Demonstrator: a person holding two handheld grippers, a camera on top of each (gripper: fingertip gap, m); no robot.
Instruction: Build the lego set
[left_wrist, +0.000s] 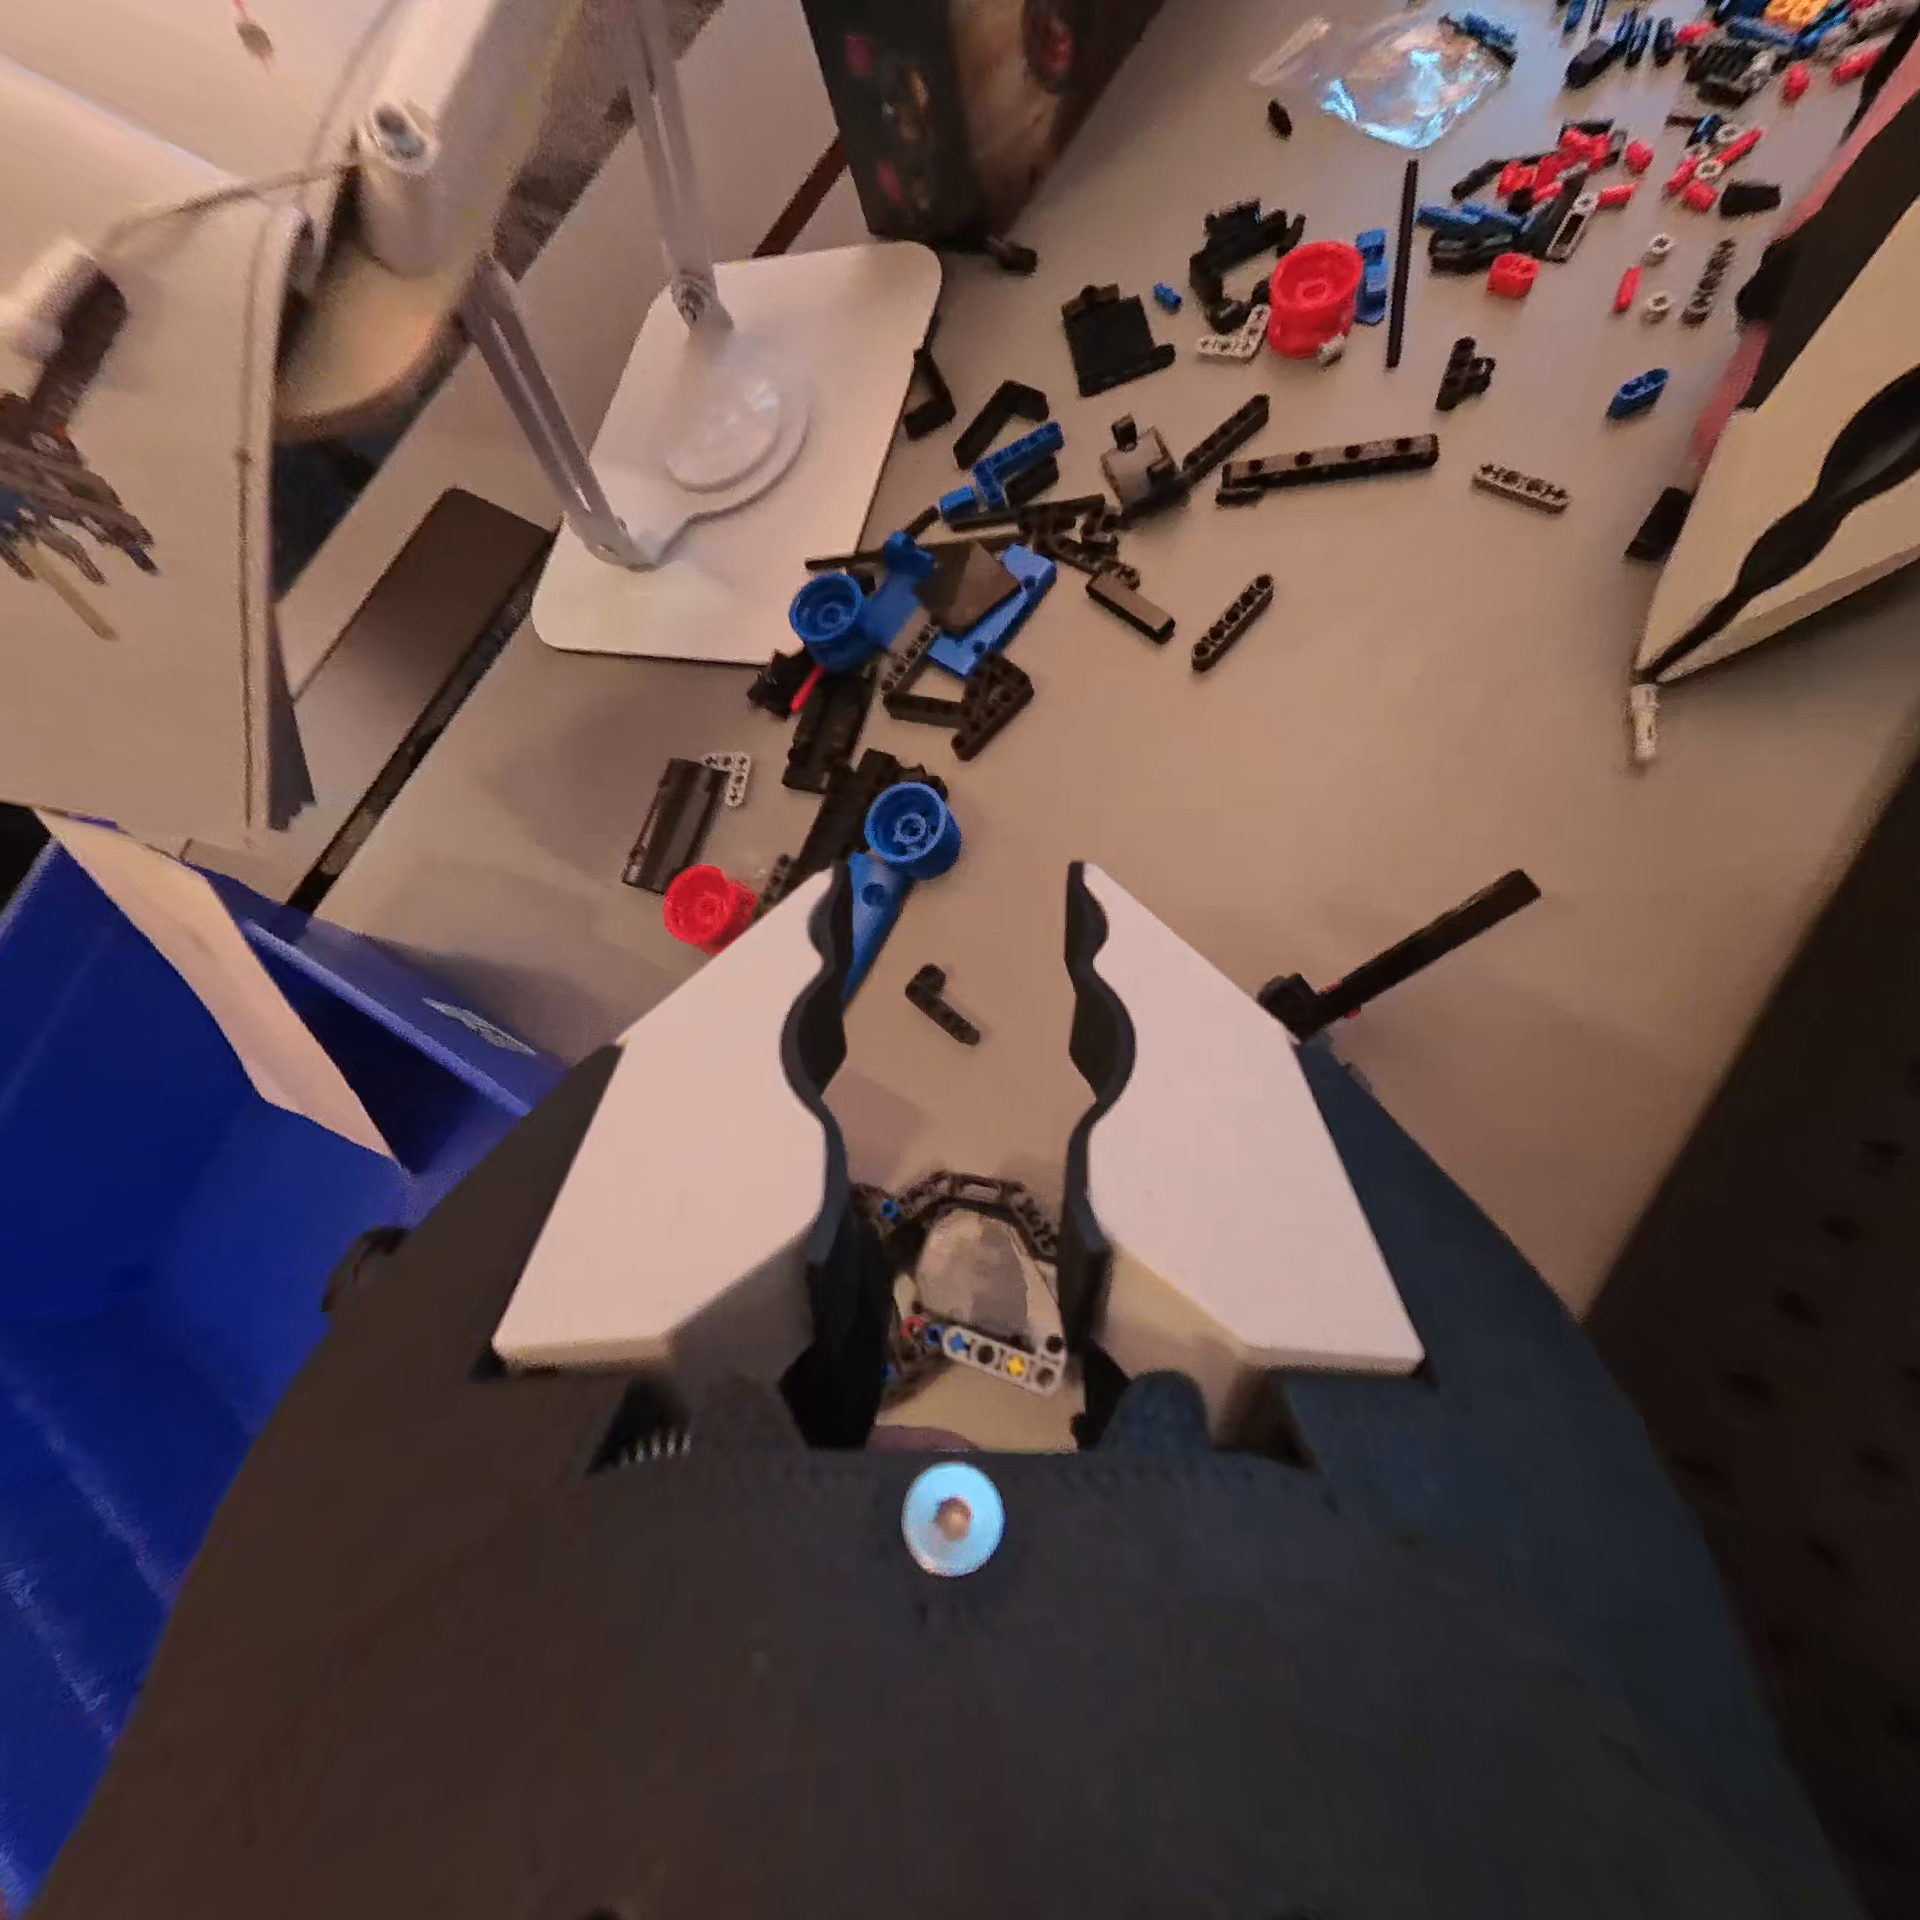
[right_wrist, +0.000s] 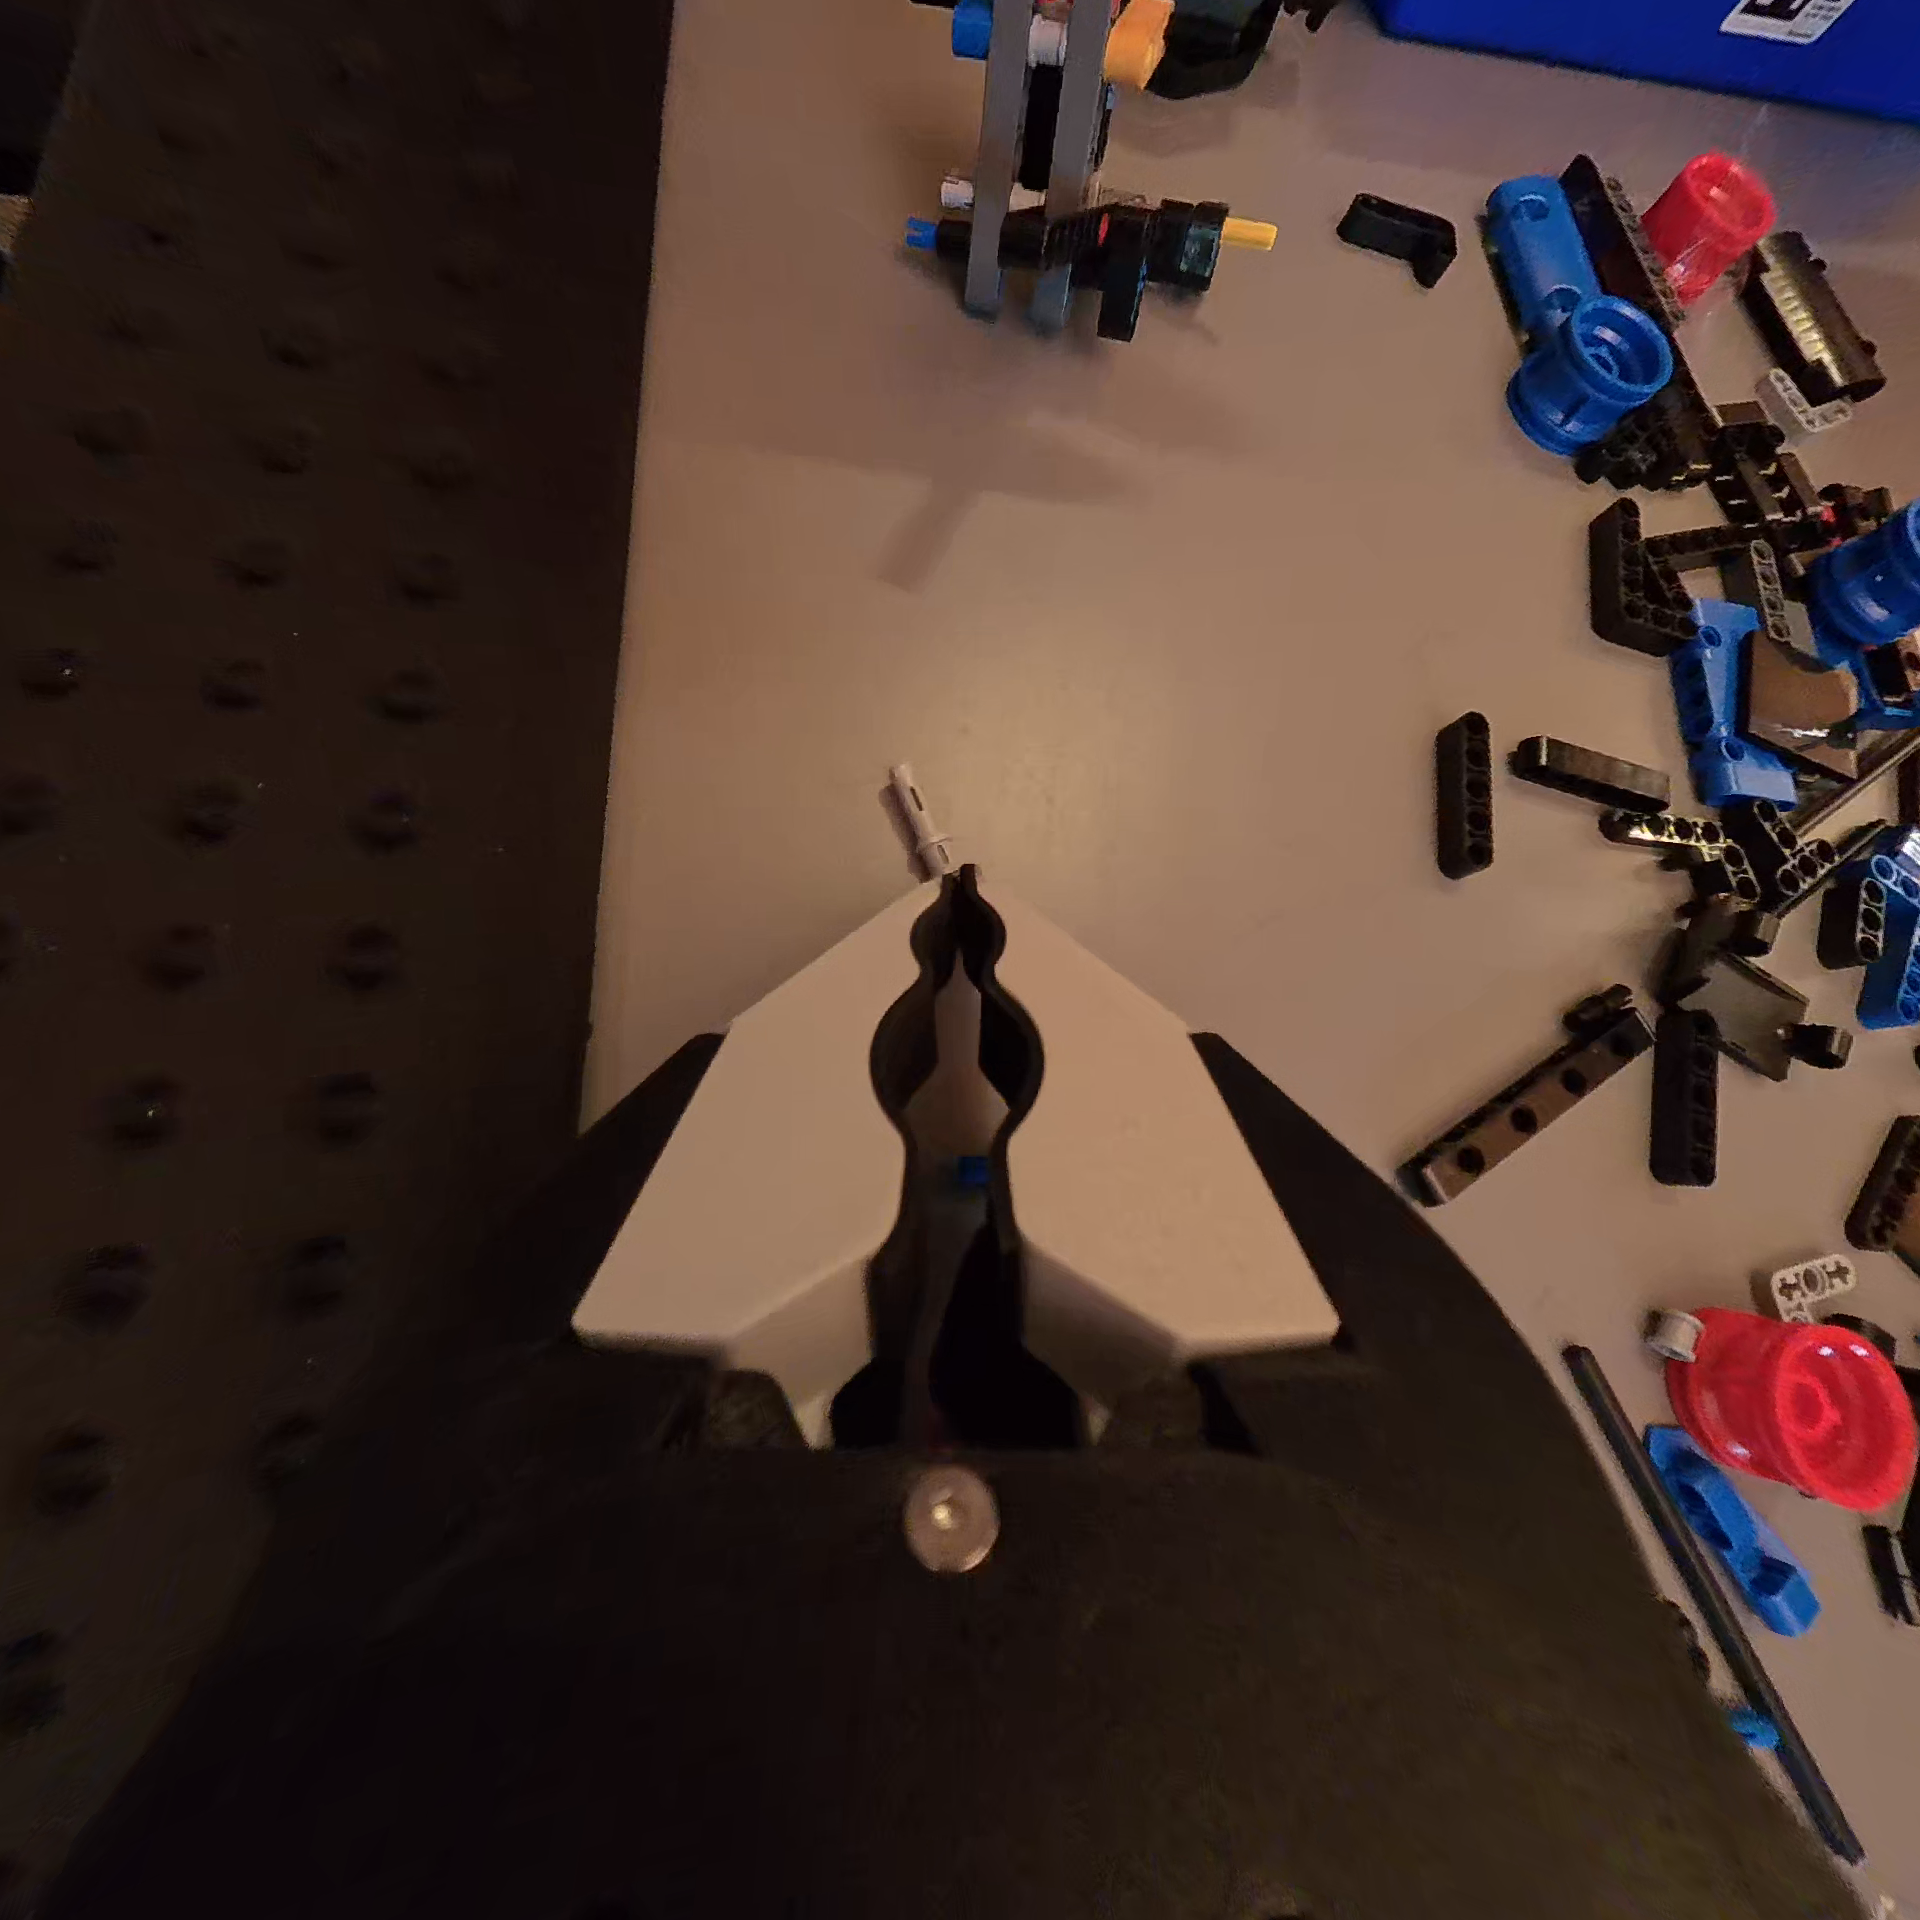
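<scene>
closest to my right camera, the right gripper (right_wrist: 966, 878) had its fingers clenched together, and a small light grey pin (right_wrist: 918, 821) stuck out just past the tips. i could not tell whether the tips actually pinched its near end or whether it simply lay on the surface (right_wrist: 1091, 644) in front of them. if the hold was that shallow, i judged the pin could twist or pop free the moment it was pushed into a hole.

on my left side, the left gripper (left_wrist: 951, 914) was released, fingers spread and holding nothing, hovering above a short black angled piece (left_wrist: 940, 1003) and near a blue wheel hub (left_wrist: 912, 831). loose beams lay crowded there, so closing carelessly could have caught two parts or nudged the round hub rolling.

the partly built assembly (right_wrist: 1081, 223) stood at the far end of the surface in the right view, well apart from the pin; it looked narrow, and i thought pressing on it unsupported might tip it.

its top was cut off by the frame. the left view was blurred at its left edge, and a small frame of parts (left_wrist: 966, 1278) between the finger roots was mostly hidden.
</scene>
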